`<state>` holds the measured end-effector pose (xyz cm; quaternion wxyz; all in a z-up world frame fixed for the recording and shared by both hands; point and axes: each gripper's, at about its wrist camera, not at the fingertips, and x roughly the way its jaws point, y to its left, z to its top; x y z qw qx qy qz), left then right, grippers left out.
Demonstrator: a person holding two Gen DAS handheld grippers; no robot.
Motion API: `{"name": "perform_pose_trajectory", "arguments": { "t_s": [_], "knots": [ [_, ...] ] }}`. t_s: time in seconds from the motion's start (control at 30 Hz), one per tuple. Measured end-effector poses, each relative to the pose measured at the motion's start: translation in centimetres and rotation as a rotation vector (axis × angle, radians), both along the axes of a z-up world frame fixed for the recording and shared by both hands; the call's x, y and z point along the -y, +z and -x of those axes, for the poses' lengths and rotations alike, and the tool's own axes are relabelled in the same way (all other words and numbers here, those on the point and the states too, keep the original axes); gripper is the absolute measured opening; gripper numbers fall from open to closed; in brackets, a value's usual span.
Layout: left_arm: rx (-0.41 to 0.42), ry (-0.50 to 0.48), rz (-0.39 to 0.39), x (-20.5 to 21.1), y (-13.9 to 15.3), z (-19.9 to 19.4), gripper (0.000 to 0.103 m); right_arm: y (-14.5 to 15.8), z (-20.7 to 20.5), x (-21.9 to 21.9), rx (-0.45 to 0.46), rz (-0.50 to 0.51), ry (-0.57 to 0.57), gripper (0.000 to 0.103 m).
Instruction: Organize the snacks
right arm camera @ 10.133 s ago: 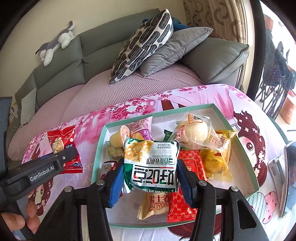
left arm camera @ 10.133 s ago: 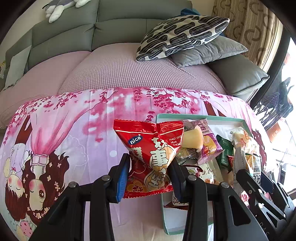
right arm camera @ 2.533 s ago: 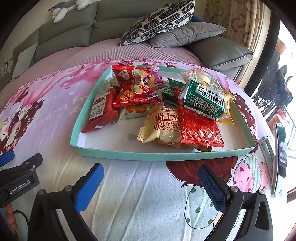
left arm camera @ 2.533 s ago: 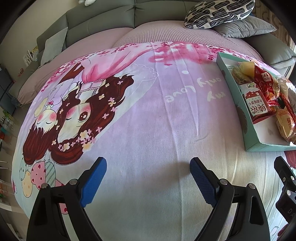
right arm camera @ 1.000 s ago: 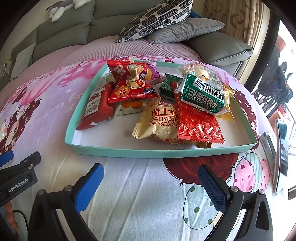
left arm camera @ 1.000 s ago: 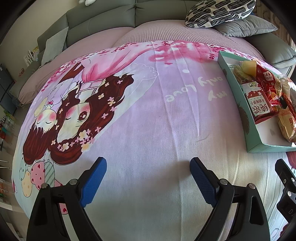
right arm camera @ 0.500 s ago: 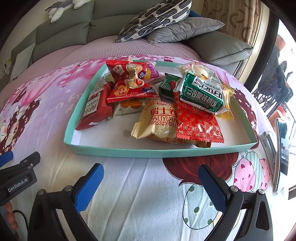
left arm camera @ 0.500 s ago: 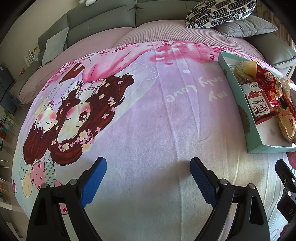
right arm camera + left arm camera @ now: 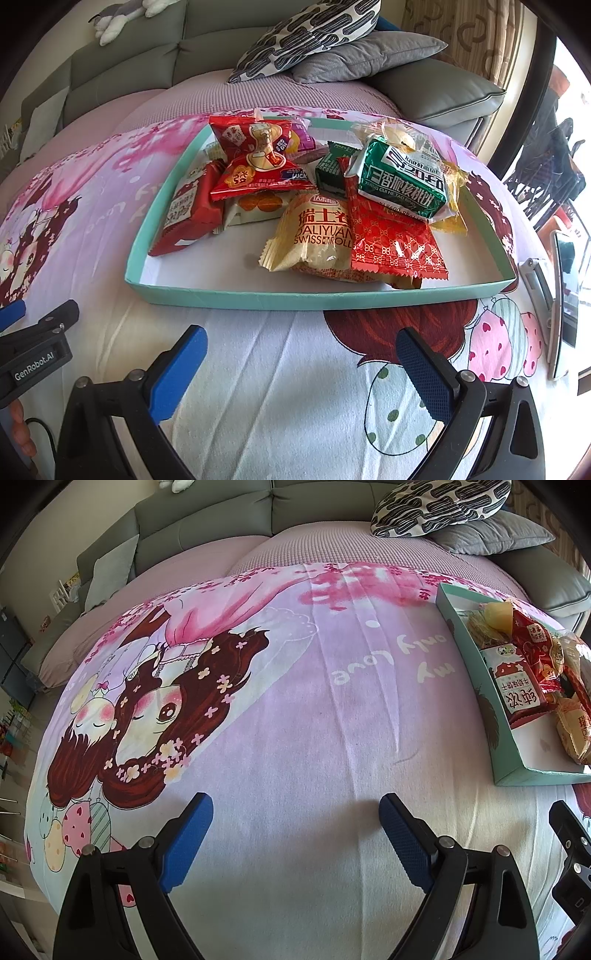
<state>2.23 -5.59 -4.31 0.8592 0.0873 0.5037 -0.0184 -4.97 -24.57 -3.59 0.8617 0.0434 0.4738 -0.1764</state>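
Left gripper is held low over the printed cloth, jaws spread wide, holding nothing. Right gripper is likewise spread and empty, just short of the teal tray. Snack packets lie heaped inside the tray, overlapping; a green packet rests topmost.

**Open cloth left, crowded tray right**

Printed cloth lies bare ahead of left gripper. Teal tray rim blocks low approach for right gripper; snack packets heaped toward its far side, near strip bare
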Motion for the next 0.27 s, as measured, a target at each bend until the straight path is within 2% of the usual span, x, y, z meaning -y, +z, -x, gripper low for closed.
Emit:
{"name": "perform_pose_trajectory", "arguments": {
  "t_s": [0.27],
  "knots": [
    [0.025,0.031,0.014,-0.31,0.43,0.04,0.092,0.00,0.02,0.04,-0.001,0.000,0.000,0.103]
  ]
}}
